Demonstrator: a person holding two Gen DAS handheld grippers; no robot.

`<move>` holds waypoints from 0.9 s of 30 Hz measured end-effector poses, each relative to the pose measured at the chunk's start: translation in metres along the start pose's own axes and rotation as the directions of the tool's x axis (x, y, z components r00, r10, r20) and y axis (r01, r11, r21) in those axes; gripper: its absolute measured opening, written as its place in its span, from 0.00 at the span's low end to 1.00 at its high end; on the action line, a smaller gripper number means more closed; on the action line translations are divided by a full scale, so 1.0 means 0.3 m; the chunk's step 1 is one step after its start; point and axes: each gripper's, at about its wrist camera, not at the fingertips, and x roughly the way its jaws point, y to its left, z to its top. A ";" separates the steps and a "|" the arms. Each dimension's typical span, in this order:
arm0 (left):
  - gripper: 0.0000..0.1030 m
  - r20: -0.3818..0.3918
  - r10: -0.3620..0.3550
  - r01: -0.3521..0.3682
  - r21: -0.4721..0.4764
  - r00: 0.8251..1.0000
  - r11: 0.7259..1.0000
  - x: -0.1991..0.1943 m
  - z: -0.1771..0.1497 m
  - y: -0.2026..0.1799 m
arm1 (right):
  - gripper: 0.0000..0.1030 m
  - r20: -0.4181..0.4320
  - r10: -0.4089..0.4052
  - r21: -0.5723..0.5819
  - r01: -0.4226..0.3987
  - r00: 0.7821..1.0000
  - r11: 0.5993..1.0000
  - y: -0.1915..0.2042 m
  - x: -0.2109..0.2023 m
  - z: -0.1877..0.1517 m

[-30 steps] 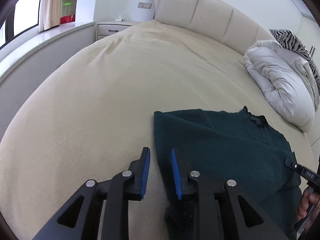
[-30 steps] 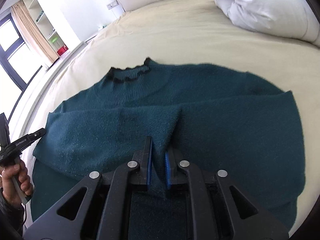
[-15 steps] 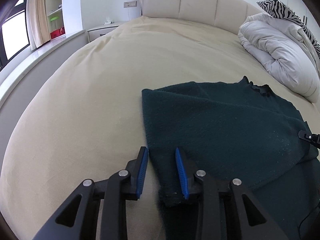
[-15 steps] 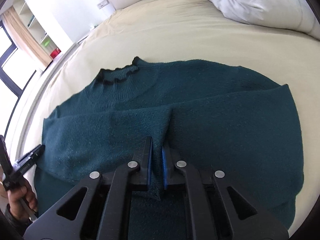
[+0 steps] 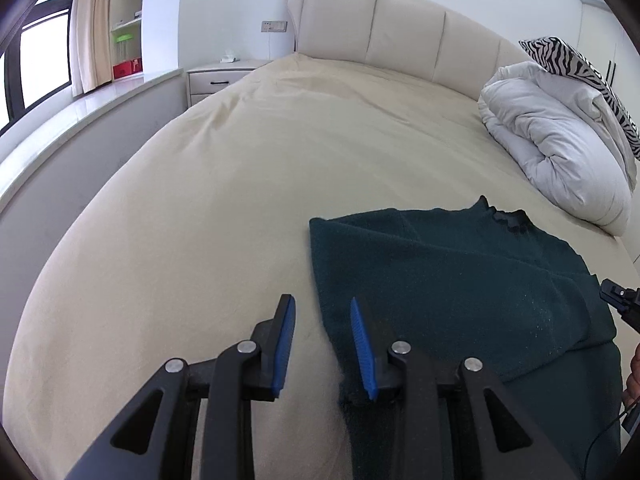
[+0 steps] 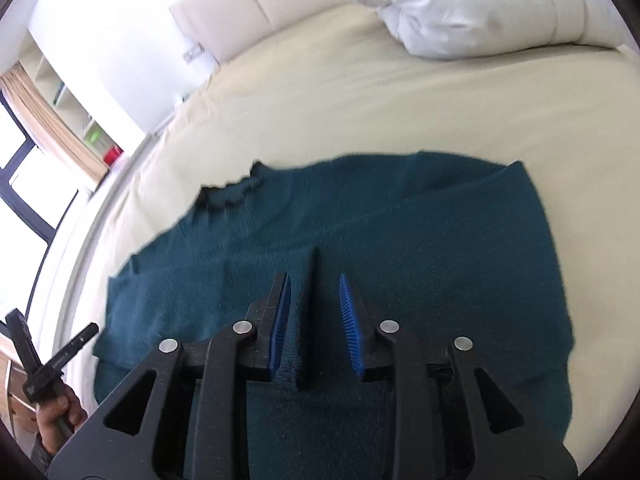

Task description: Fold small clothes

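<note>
A: Left wrist view first; where's the jumper?

B: The dark green jumper [image 5: 452, 280] lies flat on the cream bed [image 5: 224, 184], near the foot end, its neck towards the white duvet [image 5: 556, 136]; the left gripper [image 5: 322, 346] hangs over the jumper's left edge with its jaws a modest way apart and nothing pinched; one blue pad is over the sheet, the other over the knit.

A: How will it handle?

B: Soft, thick and limp, I'd judge (a fuzzy knit, not slippery); light enough, but it will sag and drag on the sheet, so take a folded edge or the hem, not the middle.

A: And the right wrist view?

B: The jumper [image 6: 420, 248] fills the middle; a sleeve is folded across the chest; the right gripper [image 6: 313, 322] has its jaws opening, with a raised ridge of the knit between the pads, which no longer press on it.

A: So the sleeve is being let go?

B: That's my reading; the left hand [image 6: 58, 414] shows at the lower left corner, clear of the cloth; the next hold is probably the bottom hem, both corners together, so that the fold stays square.
</note>
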 end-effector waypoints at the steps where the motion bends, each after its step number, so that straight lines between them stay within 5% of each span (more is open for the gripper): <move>1: 0.32 -0.006 0.000 0.000 0.025 1.000 1.000 0.010 0.001 -0.021 | 0.25 0.007 0.013 -0.010 -0.013 1.000 1.000 0.011 -0.012 -0.003; 5: 0.32 -0.076 0.082 -0.073 0.121 0.994 0.990 0.090 -0.067 -0.076 | 0.25 -0.026 0.022 -0.110 -0.025 0.999 0.994 0.087 0.011 -0.039; 8: 0.33 -0.064 0.058 -0.052 0.093 0.996 0.994 0.097 -0.082 -0.047 | 0.24 -0.151 -0.052 -0.152 0.029 0.987 0.988 0.087 0.120 -0.100; 10: 0.36 -0.070 0.068 -0.061 0.106 0.995 0.992 0.091 -0.075 -0.047 | 0.24 -0.089 -0.041 -0.188 0.024 0.995 0.982 0.073 0.110 -0.126; 14: 0.42 -0.053 0.064 -0.059 0.081 0.997 0.995 0.050 -0.089 -0.019 | 0.25 -0.107 -0.066 -0.115 0.054 0.992 0.992 0.033 0.048 -0.118; 20: 0.43 -0.025 0.057 -0.055 0.065 0.998 0.996 -0.096 -0.140 -0.001 | 0.25 -0.022 -0.041 -0.081 0.040 0.999 0.996 -0.027 -0.197 -0.164; 22: 0.48 -0.021 0.019 -0.018 0.033 1.000 0.999 -0.165 -0.174 0.019 | 0.30 0.007 -0.040 -0.083 0.040 0.999 0.996 -0.050 -0.292 -0.201; 24: 0.56 -0.014 -0.019 0.019 0.015 1.000 1.000 -0.244 -0.226 0.038 | 0.53 0.055 -0.040 -0.066 0.044 0.998 0.997 -0.089 -0.406 -0.246; 27: 0.66 -0.017 -0.068 0.067 -0.015 0.998 0.998 -0.350 -0.319 0.059 | 0.66 0.109 -0.025 -0.026 0.028 0.994 0.999 -0.148 -0.564 -0.330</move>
